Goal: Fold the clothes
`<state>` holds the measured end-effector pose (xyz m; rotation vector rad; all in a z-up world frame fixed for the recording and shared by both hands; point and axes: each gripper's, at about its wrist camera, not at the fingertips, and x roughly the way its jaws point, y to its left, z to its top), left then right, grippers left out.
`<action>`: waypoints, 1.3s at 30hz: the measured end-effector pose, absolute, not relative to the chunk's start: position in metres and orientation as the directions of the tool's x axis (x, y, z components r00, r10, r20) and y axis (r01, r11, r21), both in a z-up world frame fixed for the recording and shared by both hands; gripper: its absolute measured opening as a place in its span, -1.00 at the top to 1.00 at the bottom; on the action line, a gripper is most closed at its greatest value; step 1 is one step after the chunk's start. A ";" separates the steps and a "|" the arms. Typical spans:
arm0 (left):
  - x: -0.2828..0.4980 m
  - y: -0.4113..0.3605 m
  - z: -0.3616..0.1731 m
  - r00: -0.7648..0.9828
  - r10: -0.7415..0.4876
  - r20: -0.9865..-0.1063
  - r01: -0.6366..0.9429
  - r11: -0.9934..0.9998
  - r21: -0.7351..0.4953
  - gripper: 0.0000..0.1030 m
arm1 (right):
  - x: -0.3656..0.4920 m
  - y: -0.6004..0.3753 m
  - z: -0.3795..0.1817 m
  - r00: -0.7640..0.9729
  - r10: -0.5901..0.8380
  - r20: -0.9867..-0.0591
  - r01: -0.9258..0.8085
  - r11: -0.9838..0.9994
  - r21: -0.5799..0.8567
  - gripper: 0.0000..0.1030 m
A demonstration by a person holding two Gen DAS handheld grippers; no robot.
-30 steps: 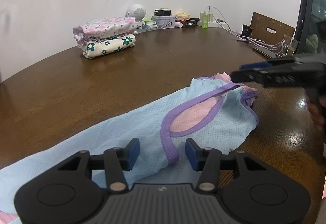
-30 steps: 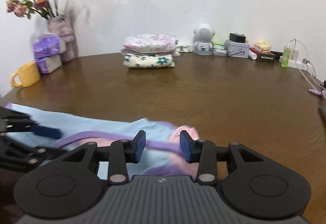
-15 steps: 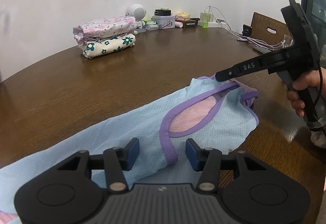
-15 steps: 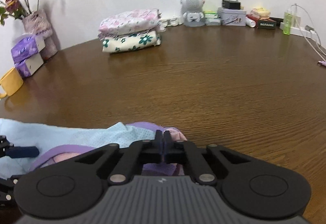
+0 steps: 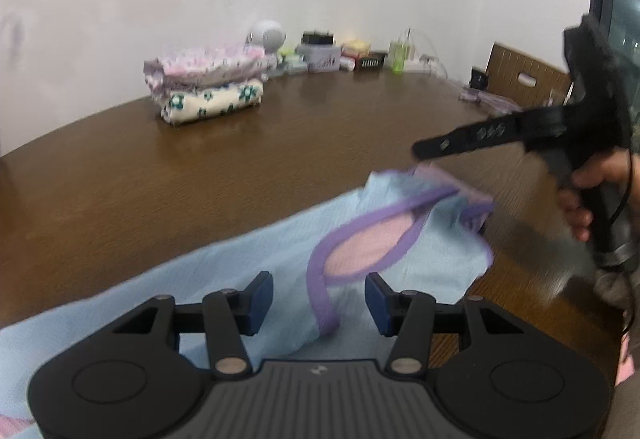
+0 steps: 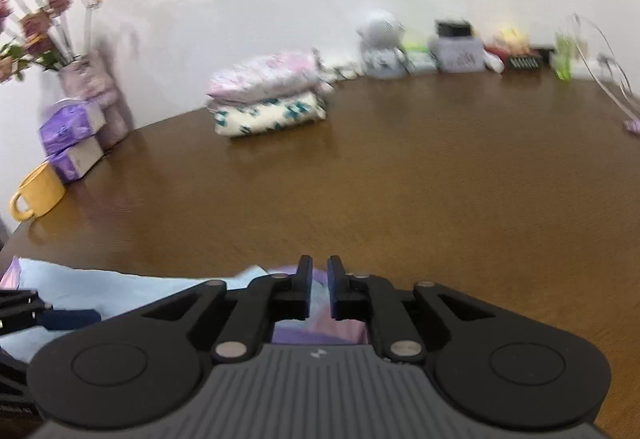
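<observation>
folding step: gathering the shoulder end of the light blue mesh vest with purple trim [image 5: 248, 263]
right gripper [image 6: 319, 281]: fingers parting slightly, nothing visibly pinched
left gripper [image 5: 319, 299]: fingers spread, straddling the trim
next: probably re-pinching the edge

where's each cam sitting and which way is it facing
Left wrist: on the left gripper, looking forward and down over the light blue garment on the brown table; its own open jaws show, plus the right gripper and the hand holding it.
Right wrist: on the right gripper, facing across the table to the wall; its jaws are opening, no cloth visibly pinched; a left fingertip shows.
Shared: garment, folded stack, table.
</observation>
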<state>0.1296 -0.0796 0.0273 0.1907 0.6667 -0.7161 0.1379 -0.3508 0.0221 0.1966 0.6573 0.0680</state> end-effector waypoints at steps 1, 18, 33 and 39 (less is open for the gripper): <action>0.131 -0.080 0.029 0.565 -0.543 -0.621 0.661 0.748 -0.052 0.02 | 0.142 -0.348 0.022 0.787 0.132 -0.603 -0.017 0.981 0.193 0.61; 0.163 -0.071 0.013 0.552 -0.497 -0.670 0.603 0.792 -0.090 0.02 | 0.170 -0.327 0.006 0.724 0.132 -0.677 -0.111 0.991 0.074 0.86; 0.157 -0.064 0.029 0.595 -0.530 -0.604 0.594 0.797 -0.114 0.02 | 0.162 -0.337 0.014 0.768 0.125 -0.628 -0.056 0.990 0.128 0.73; 0.170 -0.058 0.020 0.601 -0.481 -0.638 0.541 0.832 -0.118 0.03 | 0.175 -0.328 0.009 0.747 0.146 -0.649 -0.096 0.989 0.112 0.56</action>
